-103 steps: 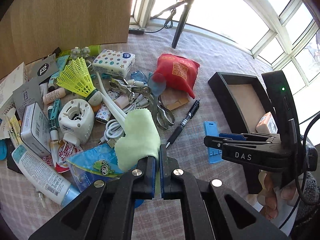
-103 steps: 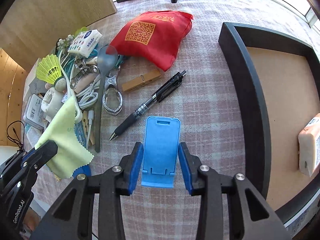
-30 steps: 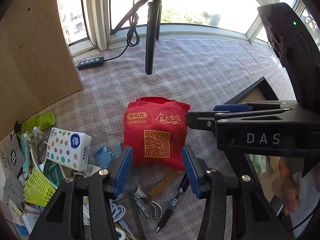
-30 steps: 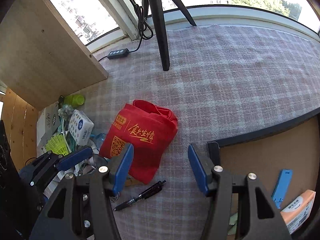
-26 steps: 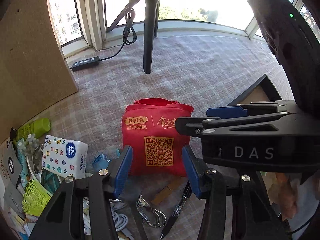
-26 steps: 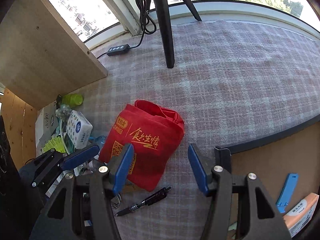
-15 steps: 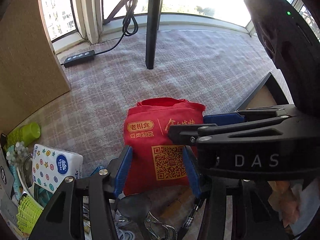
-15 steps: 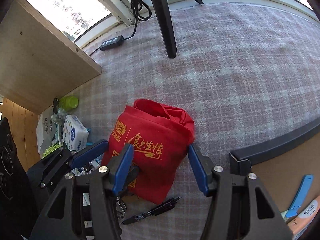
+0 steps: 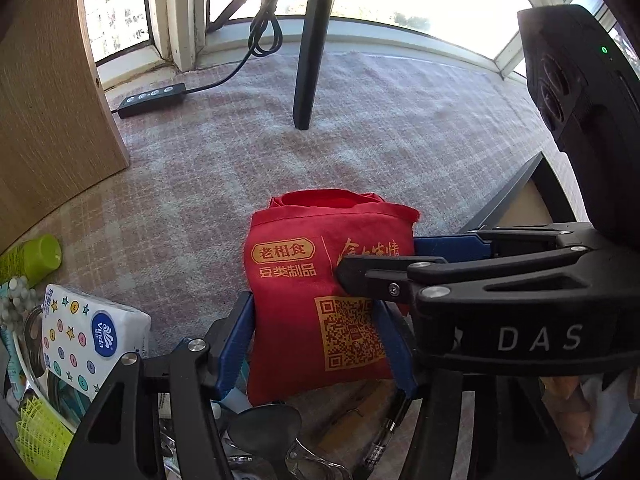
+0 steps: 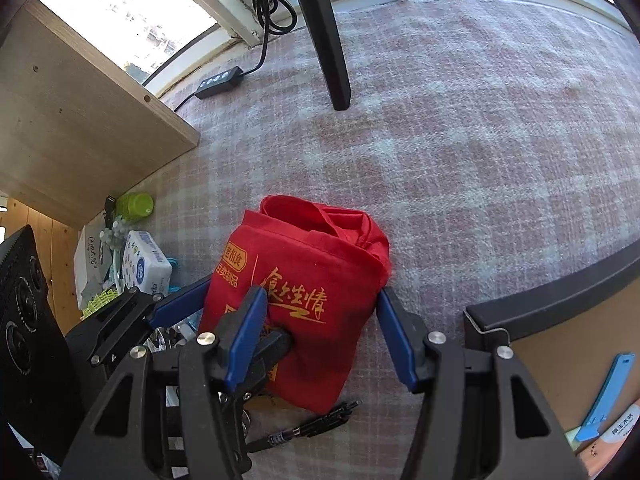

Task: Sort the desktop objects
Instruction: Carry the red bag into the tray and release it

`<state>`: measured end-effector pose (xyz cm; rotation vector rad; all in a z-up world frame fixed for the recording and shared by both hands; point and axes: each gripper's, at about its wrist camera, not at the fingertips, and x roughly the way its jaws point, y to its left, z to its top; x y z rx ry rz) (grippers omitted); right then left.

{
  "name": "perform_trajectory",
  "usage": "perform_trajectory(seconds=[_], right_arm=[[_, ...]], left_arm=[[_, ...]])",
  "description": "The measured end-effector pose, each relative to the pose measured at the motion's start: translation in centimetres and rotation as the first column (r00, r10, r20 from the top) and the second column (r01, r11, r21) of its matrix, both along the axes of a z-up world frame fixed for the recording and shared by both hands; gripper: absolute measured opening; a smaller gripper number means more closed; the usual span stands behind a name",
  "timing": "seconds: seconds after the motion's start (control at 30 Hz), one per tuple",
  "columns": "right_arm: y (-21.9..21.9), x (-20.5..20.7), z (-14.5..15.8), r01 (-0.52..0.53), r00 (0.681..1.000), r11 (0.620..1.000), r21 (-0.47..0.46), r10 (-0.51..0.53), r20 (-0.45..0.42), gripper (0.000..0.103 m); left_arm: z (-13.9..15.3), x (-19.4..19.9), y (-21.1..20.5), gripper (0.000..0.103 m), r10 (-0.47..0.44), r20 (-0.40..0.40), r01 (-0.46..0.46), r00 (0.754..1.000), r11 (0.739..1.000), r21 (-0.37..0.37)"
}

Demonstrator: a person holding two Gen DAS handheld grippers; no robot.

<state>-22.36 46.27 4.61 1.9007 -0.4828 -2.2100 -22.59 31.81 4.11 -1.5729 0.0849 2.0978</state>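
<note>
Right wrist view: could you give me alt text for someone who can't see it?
Two open grippers, right and left, straddle a folded red cloth bag on a checked tablecloth. A black tray sits right, clutter left.

Beyond the red bag [image 10: 304, 300] the plaid tablecloth [image 10: 460, 160] lies bare up to a tripod leg [image 10: 328, 40]. Left of the bag clutter crowds in: tissue pack [image 9: 90, 334], green bottle [image 9: 34, 258]. Right of it stands the black tray's wall [image 10: 560, 296].
</note>
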Motion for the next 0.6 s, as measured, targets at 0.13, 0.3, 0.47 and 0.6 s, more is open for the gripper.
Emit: perform_trajectory(seconds=[0.13,0.3,0.47,0.6], right_arm=[[-0.2,0.1,0.6,-0.005,1.0,1.0,-0.008,0.005,-0.009,0.056],[0.0,0.5,2.1,0.0,0.999,1.0,-0.017,0.0,-0.035,0.056],[0.4,1.4,4.0,-0.001,0.998,1.0,-0.013,0.0,-0.067,0.056],[1.7,2.5,5.8,0.0,0.996,1.0,-0.007,-0.001,-0.091,0.056]], left_arm=[[1.0,0.5,0.4,0.053,-0.003,-0.023,0.002,1.0,1.0,-0.014],[2.5,1.1,0.6,0.052,0.008,-0.044,-0.007,0.999,1.0,0.006],[4.4,2.1,1.6,0.051,0.002,-0.079,-0.001,0.997,1.0,0.008],[6.0,3.2,2.9,0.051,-0.015,-0.104,0.017,0.994,1.0,0.019]])
